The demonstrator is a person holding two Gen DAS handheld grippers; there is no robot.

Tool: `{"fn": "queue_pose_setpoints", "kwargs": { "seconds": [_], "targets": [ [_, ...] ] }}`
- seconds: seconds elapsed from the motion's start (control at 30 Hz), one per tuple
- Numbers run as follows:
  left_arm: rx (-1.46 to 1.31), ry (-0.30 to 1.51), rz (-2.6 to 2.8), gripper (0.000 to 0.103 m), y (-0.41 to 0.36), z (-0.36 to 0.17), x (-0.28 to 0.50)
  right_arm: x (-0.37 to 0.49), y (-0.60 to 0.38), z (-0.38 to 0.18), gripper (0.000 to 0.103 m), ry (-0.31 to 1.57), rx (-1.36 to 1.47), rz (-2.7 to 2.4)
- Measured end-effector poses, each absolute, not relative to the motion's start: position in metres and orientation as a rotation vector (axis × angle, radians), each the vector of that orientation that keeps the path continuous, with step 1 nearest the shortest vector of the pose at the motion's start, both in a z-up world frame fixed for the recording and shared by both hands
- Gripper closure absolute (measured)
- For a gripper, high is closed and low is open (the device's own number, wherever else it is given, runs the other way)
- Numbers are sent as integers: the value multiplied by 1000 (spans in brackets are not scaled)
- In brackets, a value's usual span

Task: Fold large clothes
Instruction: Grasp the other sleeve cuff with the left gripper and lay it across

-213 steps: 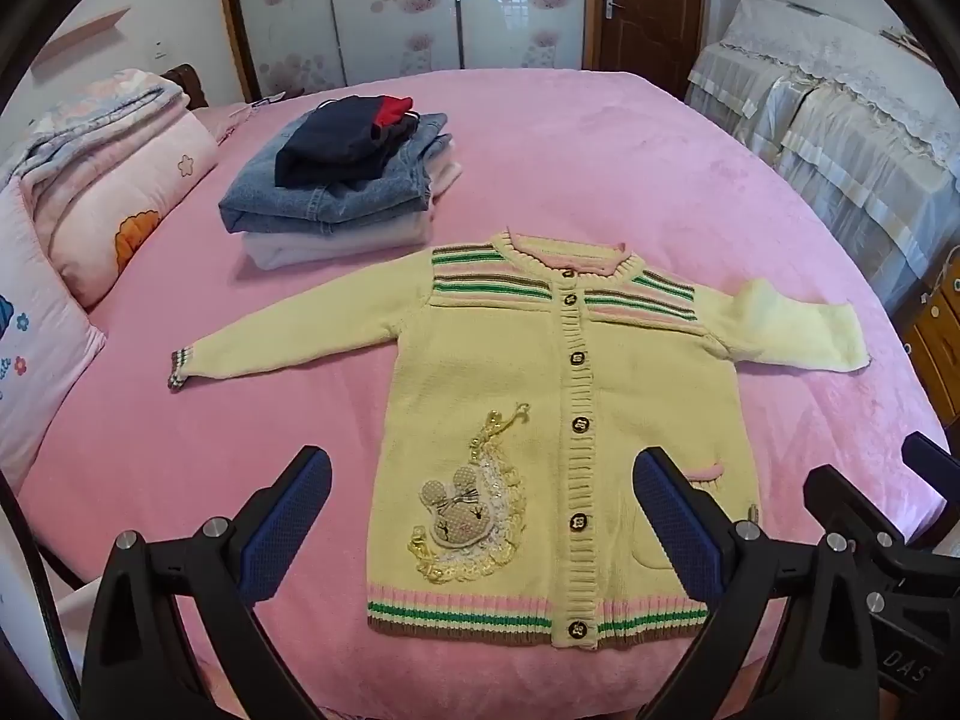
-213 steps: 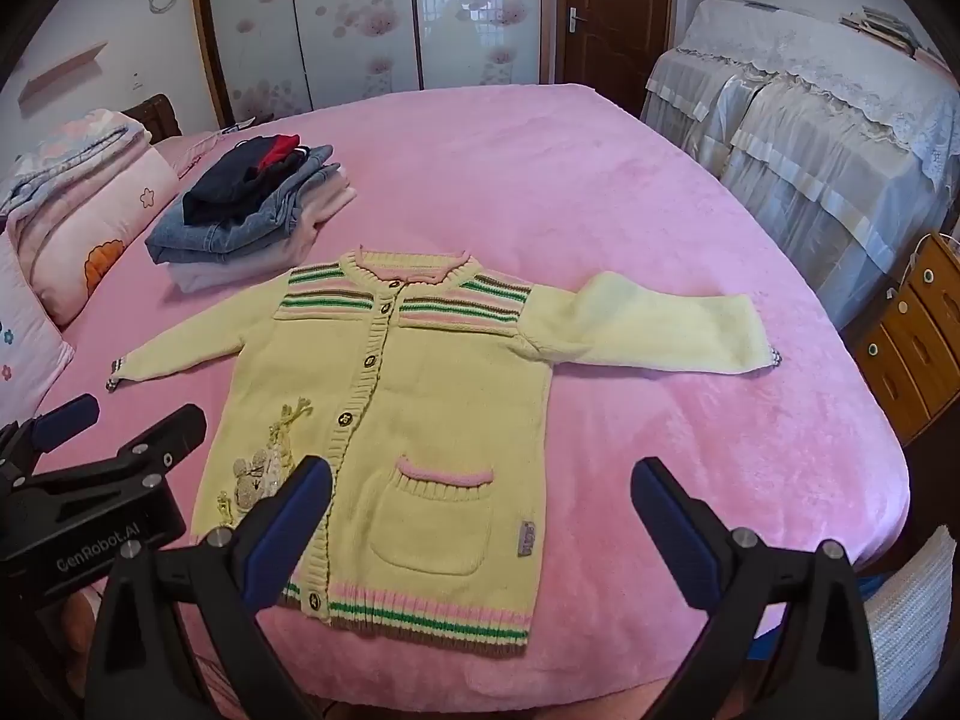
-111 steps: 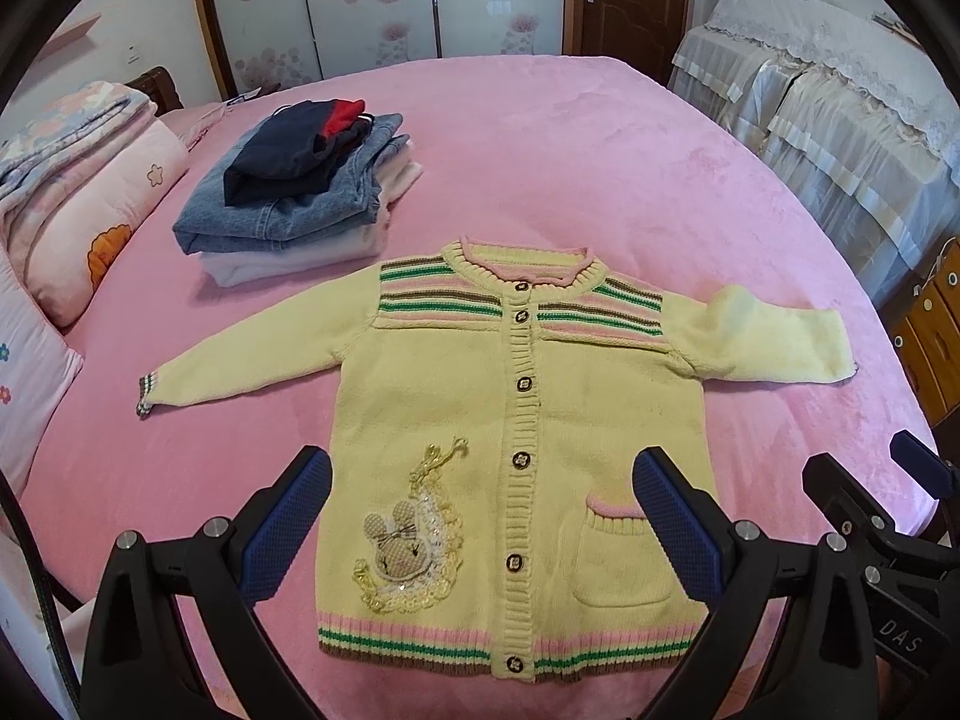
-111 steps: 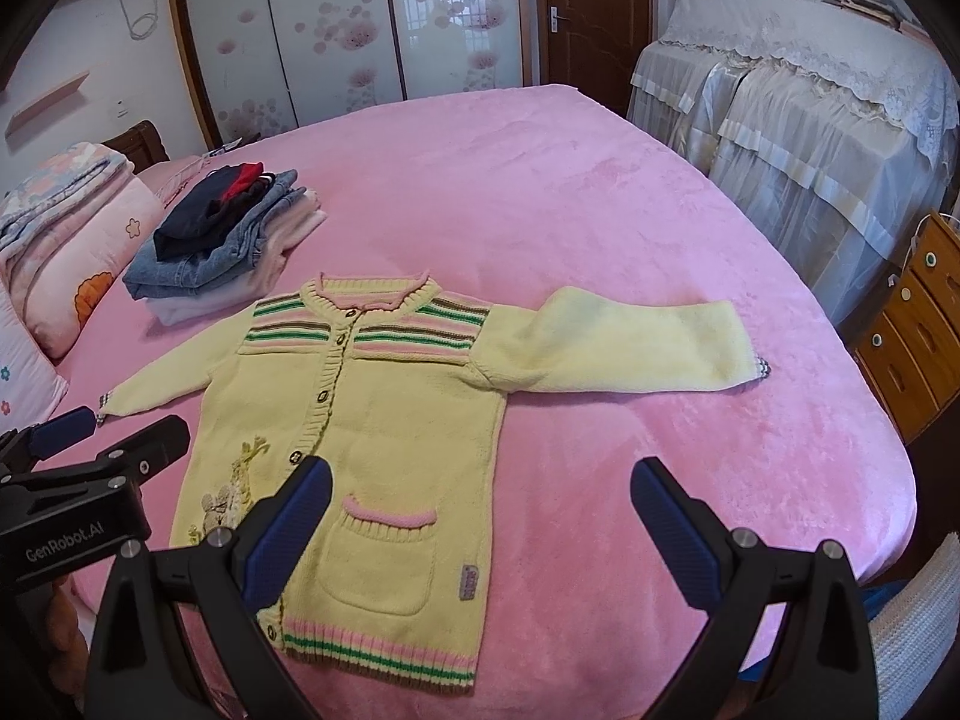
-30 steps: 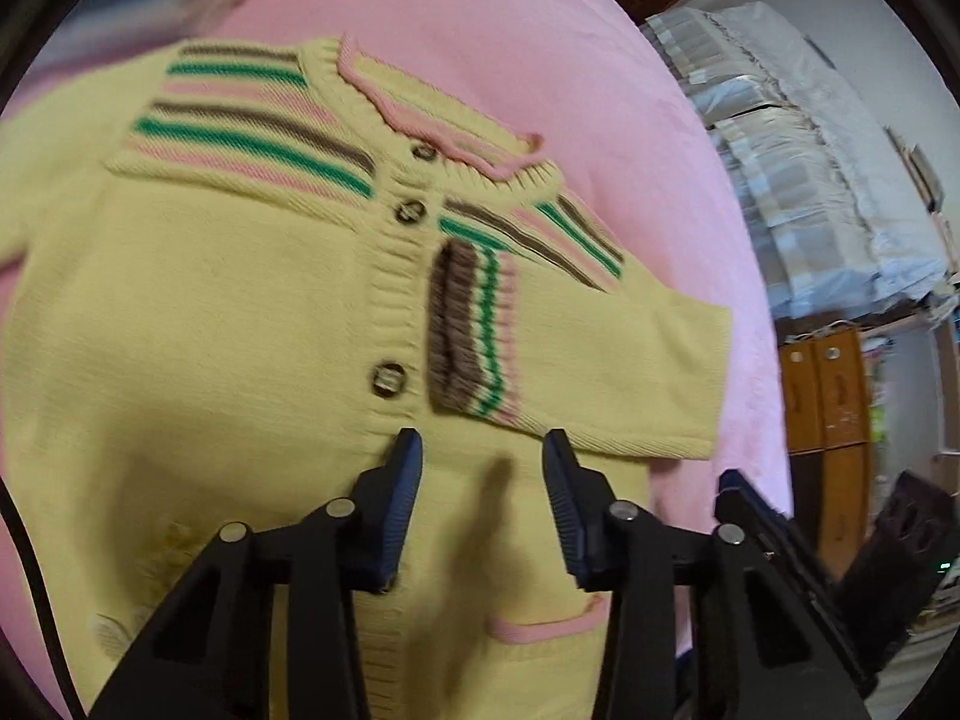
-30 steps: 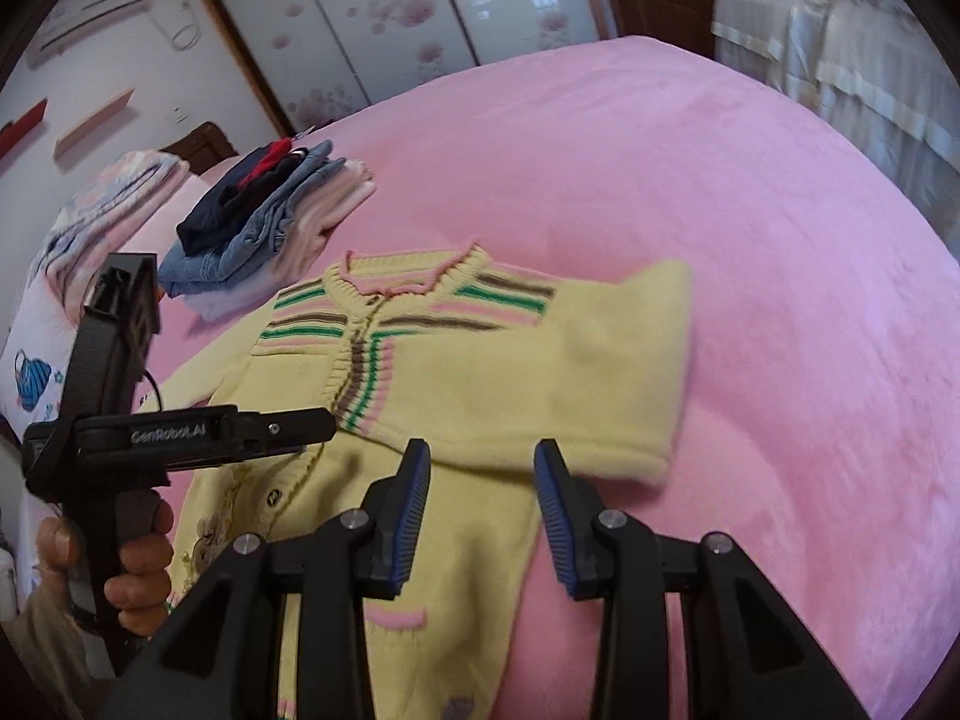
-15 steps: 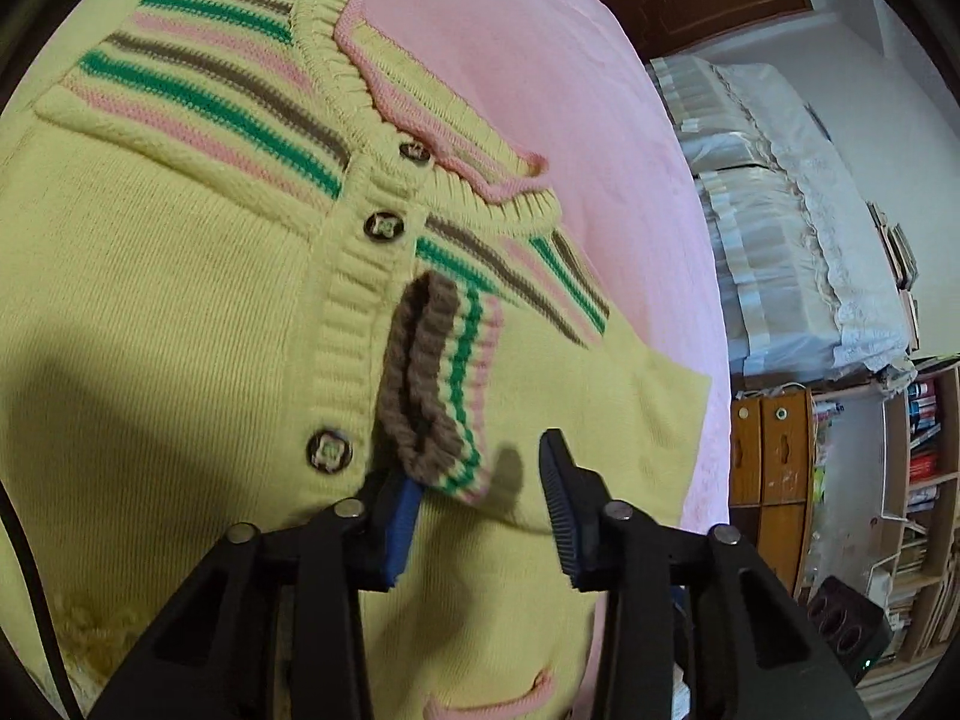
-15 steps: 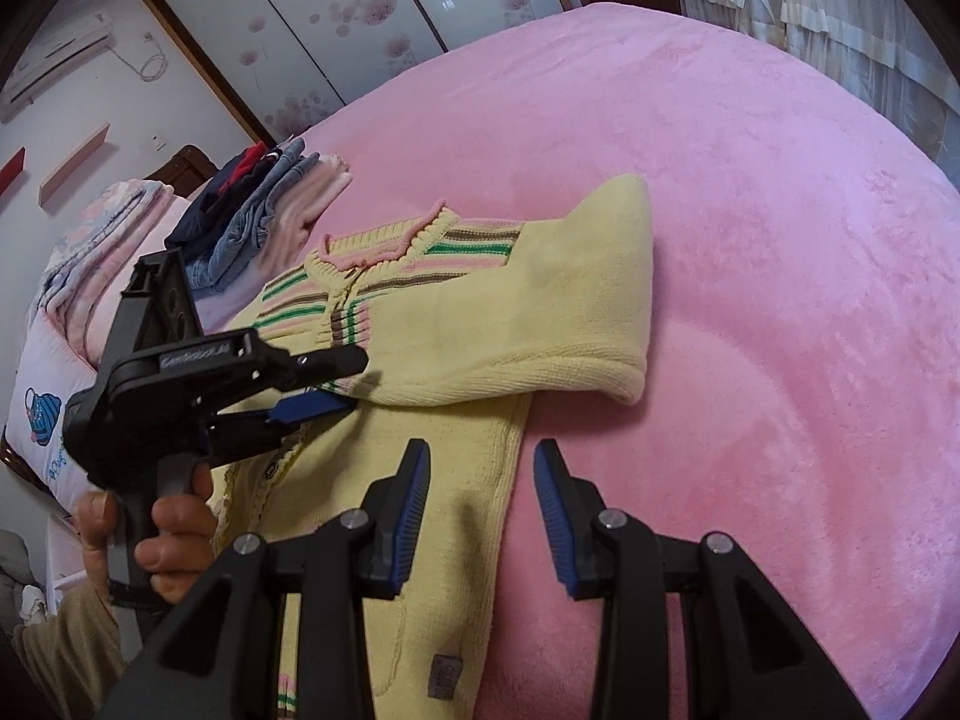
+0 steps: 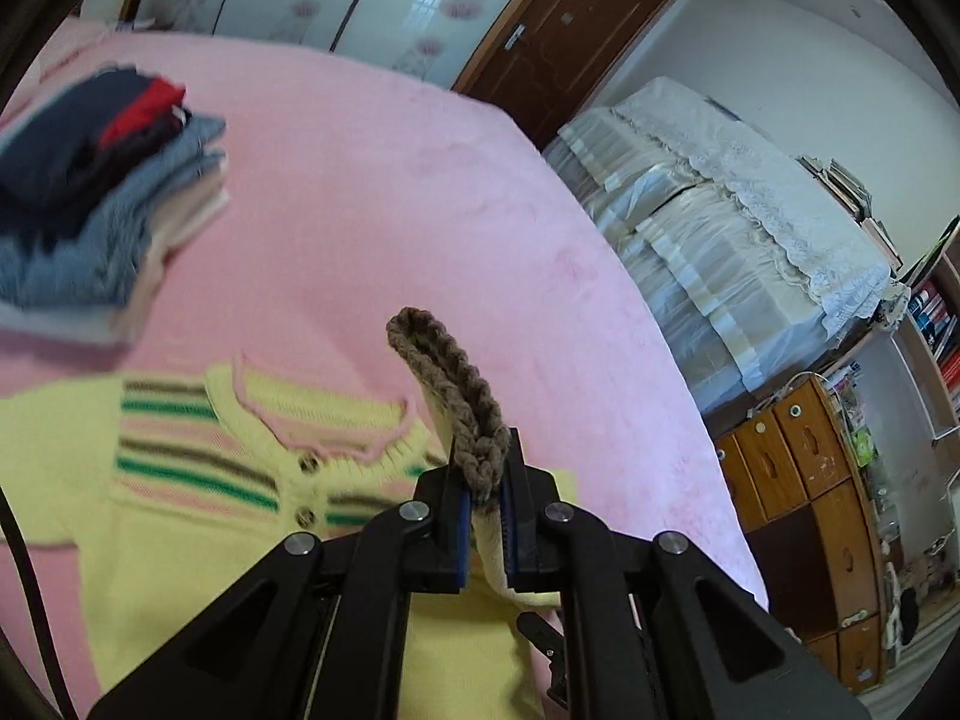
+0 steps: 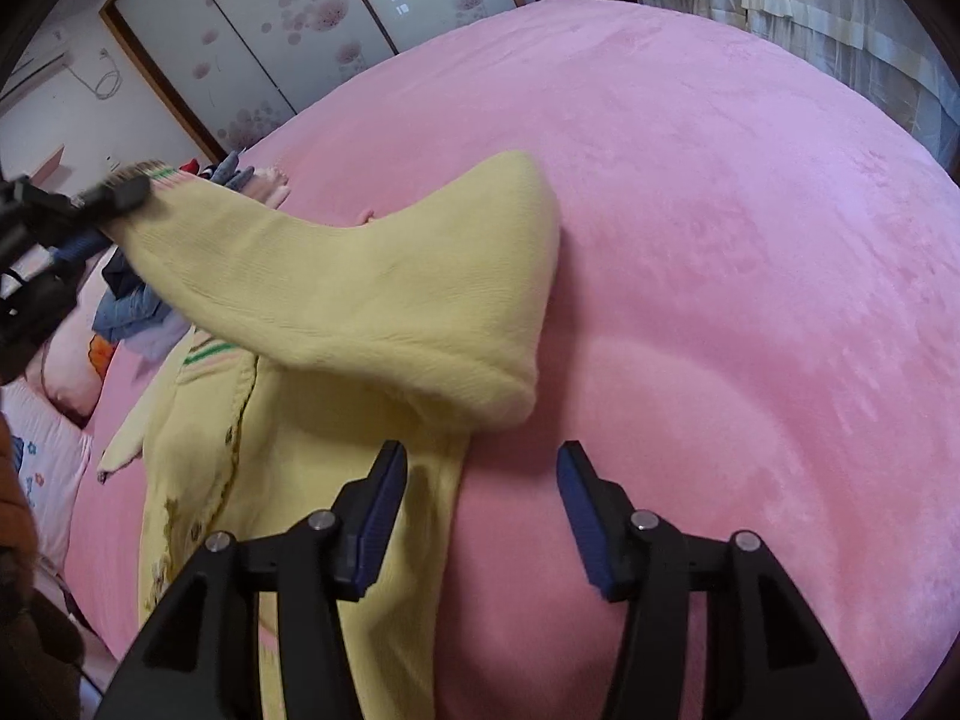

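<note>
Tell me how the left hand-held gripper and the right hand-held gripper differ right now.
The left hand-held gripper is shut on the cardigan's sleeve cuff; the right hand-held gripper stands open, having just been opening, with nothing between its pads. The left one holds the sleeve lifted off the cardigan; the right one hovers low by the cardigan's side edge on the pink bedspread. Both have black frames and blue pads.
</note>
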State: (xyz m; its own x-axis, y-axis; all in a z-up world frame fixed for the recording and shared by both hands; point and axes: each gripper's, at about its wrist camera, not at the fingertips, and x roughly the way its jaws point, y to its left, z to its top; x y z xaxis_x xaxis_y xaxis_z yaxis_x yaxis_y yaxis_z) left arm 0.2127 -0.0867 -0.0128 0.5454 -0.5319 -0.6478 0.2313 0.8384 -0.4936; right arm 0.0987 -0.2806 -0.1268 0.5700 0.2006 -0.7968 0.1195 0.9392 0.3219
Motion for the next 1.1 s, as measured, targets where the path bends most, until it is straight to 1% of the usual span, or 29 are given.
{"fn": "queue_pose_setpoints", "kwargs": {
  "seconds": [0.07, 0.1, 0.13, 0.17, 0.23, 0.3, 0.37, 0.47, 0.5, 0.53, 0.57, 0.63, 0.67, 0.7, 0.77, 0.8, 0.83, 0.97, 1.03, 1.07, 1.1],
  "targets": [
    [-367, 865, -443, 97, -74, -4, 217, 108, -276, -127, 51, 956, 336, 25],
    [-360, 855, -426, 97, -67, 1, 218, 111, -274, -128, 58, 949, 319, 15],
    [-350, 849, -411, 97, -62, 1, 219, 114, -271, -127, 85, 947, 301, 17],
    [-339, 848, -392, 97, -55, -2, 222, 116, -267, -127, 89, 953, 286, 33],
    [-329, 861, -354, 97, -30, -17, 220, 116, -257, -124, 89, 932, 210, -1],
    [-332, 912, -311, 97, -12, -43, 222, 113, -247, -122, 89, 921, 131, -17],
    [-342, 963, -244, 97, 4, -73, 222, 110, -238, -123, 87, 934, 68, -29],
    [-331, 1115, -186, 97, 17, -130, 224, 105, -234, -125, 81, 978, 31, -27],
    [-361, 1164, -192, 93, 23, -147, 223, 104, -236, -125, 76, 996, 27, -24],
    [-401, 1175, -208, 93, 28, -155, 220, 100, -239, -123, 71, 1013, 26, -19],
    [-447, 1170, -233, 91, 35, -155, 217, 96, -241, -122, 69, 1018, 28, -13],
    [-483, 1169, -262, 79, 43, -155, 212, 90, -243, -114, 64, 1018, 52, 34],
    [-492, 1166, -280, 64, 45, -153, 212, 87, -246, -109, 62, 1016, 70, 61],
    [-495, 1157, -293, 50, 48, -150, 211, 84, -249, -103, 58, 1010, 89, 87],
    [-473, 1130, -277, 36, 50, -144, 211, 82, -254, -90, 51, 982, 127, 120],
    [-466, 1122, -270, 35, 50, -143, 213, 83, -257, -84, 46, 968, 141, 122],
    [-467, 1119, -267, 35, 51, -143, 217, 86, -260, -79, 42, 953, 157, 117],
    [-502, 1126, -270, 37, 51, -149, 229, 122, -270, -77, 41, 913, 200, 42],
    [-480, 1134, -275, 62, 47, -149, 234, 143, -276, -84, 41, 923, 222, 15],
    [-458, 1143, -277, 85, 43, -149, 236, 153, -279, -88, 41, 933, 240, 14],
    [-444, 1152, -282, 92, 41, -149, 239, 163, -282, -95, 41, 945, 258, 11]
  ]
}}
